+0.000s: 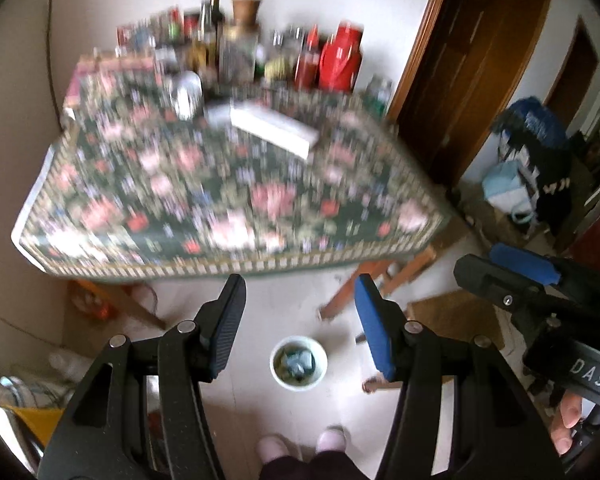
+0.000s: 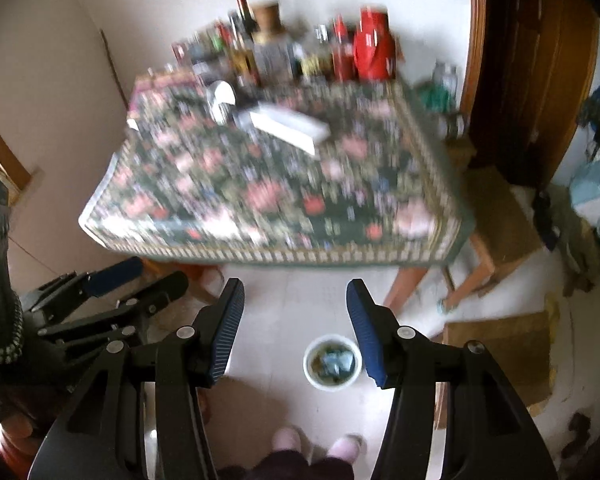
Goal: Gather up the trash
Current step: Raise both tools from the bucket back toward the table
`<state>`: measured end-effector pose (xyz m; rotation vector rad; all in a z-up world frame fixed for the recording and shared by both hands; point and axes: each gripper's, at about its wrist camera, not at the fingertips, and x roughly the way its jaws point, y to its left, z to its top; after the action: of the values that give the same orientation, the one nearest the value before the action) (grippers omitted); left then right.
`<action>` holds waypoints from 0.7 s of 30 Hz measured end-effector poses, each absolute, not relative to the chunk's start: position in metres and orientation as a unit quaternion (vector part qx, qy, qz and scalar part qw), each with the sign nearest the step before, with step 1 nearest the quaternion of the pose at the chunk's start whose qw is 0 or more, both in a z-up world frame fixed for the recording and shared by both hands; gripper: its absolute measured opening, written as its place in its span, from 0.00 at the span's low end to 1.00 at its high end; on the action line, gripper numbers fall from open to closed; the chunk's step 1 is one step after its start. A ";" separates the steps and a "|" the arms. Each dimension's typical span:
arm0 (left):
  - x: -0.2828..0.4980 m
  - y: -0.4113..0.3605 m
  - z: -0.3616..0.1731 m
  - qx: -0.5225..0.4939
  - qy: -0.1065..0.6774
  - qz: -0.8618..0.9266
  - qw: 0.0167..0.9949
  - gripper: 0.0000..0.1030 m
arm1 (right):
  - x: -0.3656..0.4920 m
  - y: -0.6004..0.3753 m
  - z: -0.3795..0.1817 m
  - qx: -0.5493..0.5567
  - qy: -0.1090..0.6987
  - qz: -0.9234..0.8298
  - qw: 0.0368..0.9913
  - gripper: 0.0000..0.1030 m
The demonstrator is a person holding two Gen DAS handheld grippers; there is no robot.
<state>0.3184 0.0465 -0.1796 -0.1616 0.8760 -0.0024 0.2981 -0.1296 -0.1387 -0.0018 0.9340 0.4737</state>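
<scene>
A small white bin [image 1: 299, 364] stands on the pale floor below the table's front edge, with crumpled bluish trash inside; it also shows in the right wrist view [image 2: 332, 361]. My left gripper [image 1: 300, 300] is open and empty, held high above the floor in front of the table. My right gripper [image 2: 296, 298] is open and empty beside it; it shows at the right of the left wrist view [image 1: 508, 270]. On the table with the flowered cloth [image 1: 220, 200] lie a white box [image 1: 274, 126] and a crumpled silvery item [image 1: 186, 94].
Bottles, jars and a red flask [image 1: 338, 60] crowd the table's back edge. A wooden stool [image 2: 496, 216] and a flat cardboard sheet [image 2: 500, 356] are at the right. A wooden door [image 1: 472, 60] stands behind. My pink slippers [image 1: 300, 446] are at the bottom. Clutter fills both corners.
</scene>
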 end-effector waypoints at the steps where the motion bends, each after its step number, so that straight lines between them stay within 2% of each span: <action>1: 0.313 0.050 -0.163 -0.075 0.410 -0.002 0.909 0.54 | 0.296 -0.128 -0.126 -0.001 0.434 0.226 0.872 0.59; 6: 0.291 0.061 -0.096 -0.065 0.347 -0.006 0.935 0.56 | 0.272 -0.125 -0.053 -0.003 0.353 0.218 0.910 0.64; 8: 0.281 0.066 -0.075 -0.061 0.324 -0.006 0.944 0.58 | 0.263 -0.126 -0.034 -0.003 0.326 0.212 0.921 0.71; 10: 0.271 0.072 -0.056 -0.059 0.300 -0.007 0.952 0.61 | 0.253 -0.127 -0.017 0.000 0.297 0.202 0.933 0.82; 13: 0.258 0.080 -0.035 -0.058 0.273 -0.009 0.960 0.71 | 0.241 -0.126 -0.003 0.000 0.269 0.193 0.944 0.85; 15: 0.252 0.084 -0.026 -0.059 0.257 -0.007 0.965 0.82 | 0.233 -0.126 0.004 -0.003 0.254 0.185 0.949 0.86; 21: 0.244 0.090 -0.012 -0.048 0.229 0.002 0.972 0.88 | 0.230 -0.126 0.004 -0.018 0.236 0.163 0.958 0.90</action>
<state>0.2437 0.0897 -0.0125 -0.0970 0.4627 0.0031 0.2298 -0.1255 0.0041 -0.0361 0.4779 0.3297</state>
